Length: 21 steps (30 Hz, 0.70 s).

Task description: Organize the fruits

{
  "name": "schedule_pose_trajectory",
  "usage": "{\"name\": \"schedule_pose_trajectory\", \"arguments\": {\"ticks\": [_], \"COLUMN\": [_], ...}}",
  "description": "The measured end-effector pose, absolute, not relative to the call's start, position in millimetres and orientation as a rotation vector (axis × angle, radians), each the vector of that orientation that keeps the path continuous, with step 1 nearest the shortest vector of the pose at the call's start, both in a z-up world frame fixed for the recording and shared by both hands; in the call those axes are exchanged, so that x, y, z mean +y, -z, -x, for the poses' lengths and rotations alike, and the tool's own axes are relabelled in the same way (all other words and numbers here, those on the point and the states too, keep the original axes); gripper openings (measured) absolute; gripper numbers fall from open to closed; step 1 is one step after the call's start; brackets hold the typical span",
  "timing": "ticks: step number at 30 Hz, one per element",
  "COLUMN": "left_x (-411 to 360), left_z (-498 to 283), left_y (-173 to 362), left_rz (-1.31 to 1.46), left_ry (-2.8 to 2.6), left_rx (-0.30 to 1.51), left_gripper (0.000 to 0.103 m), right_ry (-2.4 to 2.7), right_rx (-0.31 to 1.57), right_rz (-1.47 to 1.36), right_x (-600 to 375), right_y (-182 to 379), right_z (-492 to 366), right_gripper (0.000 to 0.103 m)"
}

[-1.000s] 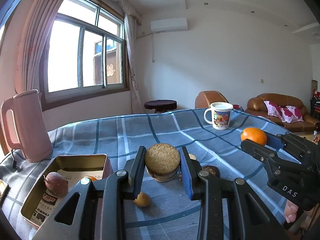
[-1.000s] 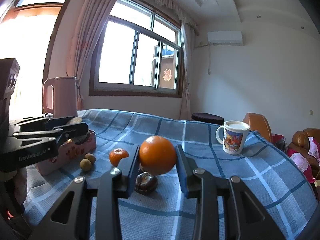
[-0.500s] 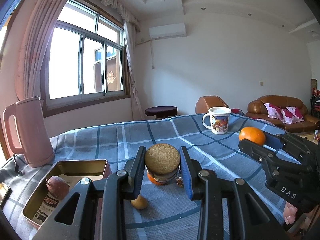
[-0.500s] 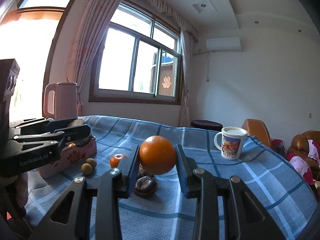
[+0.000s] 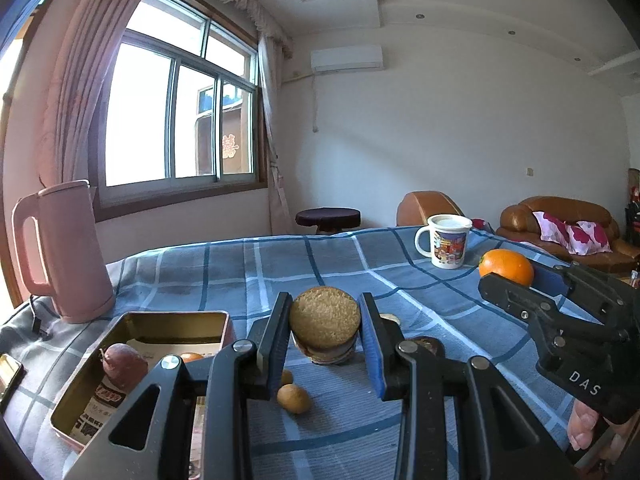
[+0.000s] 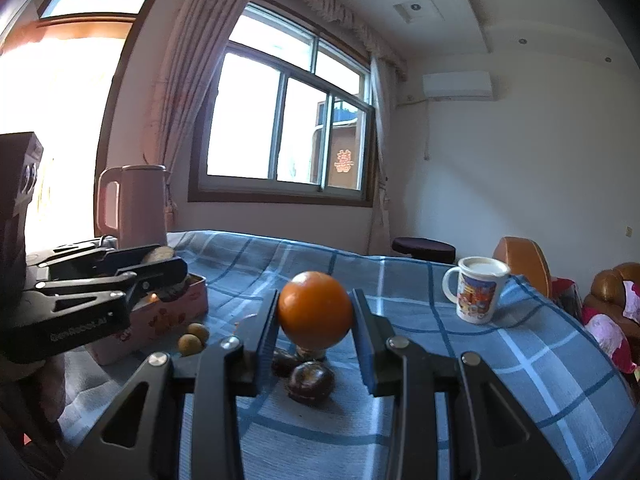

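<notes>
left gripper (image 5: 325,336): clamps kiwi (image 5: 325,322) | right gripper (image 6: 315,320): clamps orange (image 6: 315,311) | mug (image 6: 476,295) beyond

Black left gripper (image 5: 325,338) and right gripper (image 6: 315,334), blue-padded fingers (image 5: 372,344), silver screws.

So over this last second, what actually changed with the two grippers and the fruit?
Both grippers rose a little and tilted up, so the table sits lower in both views. Nothing was taken hold of or let go: the left gripper stays shut on the brown fruit, the right gripper on the orange. The tin, mug and kettle are unmoved.
</notes>
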<state>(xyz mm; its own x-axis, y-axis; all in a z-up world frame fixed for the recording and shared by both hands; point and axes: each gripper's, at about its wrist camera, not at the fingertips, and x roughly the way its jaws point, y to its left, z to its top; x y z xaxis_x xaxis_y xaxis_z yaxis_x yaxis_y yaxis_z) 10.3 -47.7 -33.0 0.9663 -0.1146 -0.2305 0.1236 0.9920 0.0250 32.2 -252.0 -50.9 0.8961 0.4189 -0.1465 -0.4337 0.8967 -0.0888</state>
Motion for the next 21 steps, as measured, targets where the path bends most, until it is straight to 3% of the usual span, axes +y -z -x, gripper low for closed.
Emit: {"name": "schedule_pose_trajectory", "arguments": {"ticks": [21], "left_x": [28], "left_z": [-20], "left_y": [34], "left_rz": [0.042], "left_ry": [-0.019], "left_rx": [0.312], "left_gripper": [0.035], "right_ry": [-0.627], "right_rx": [0.176], "right_rz": [0.184], "right_x": [-163], "right_y": [39], "right_z": [-54], "right_gripper": [0.038]}}
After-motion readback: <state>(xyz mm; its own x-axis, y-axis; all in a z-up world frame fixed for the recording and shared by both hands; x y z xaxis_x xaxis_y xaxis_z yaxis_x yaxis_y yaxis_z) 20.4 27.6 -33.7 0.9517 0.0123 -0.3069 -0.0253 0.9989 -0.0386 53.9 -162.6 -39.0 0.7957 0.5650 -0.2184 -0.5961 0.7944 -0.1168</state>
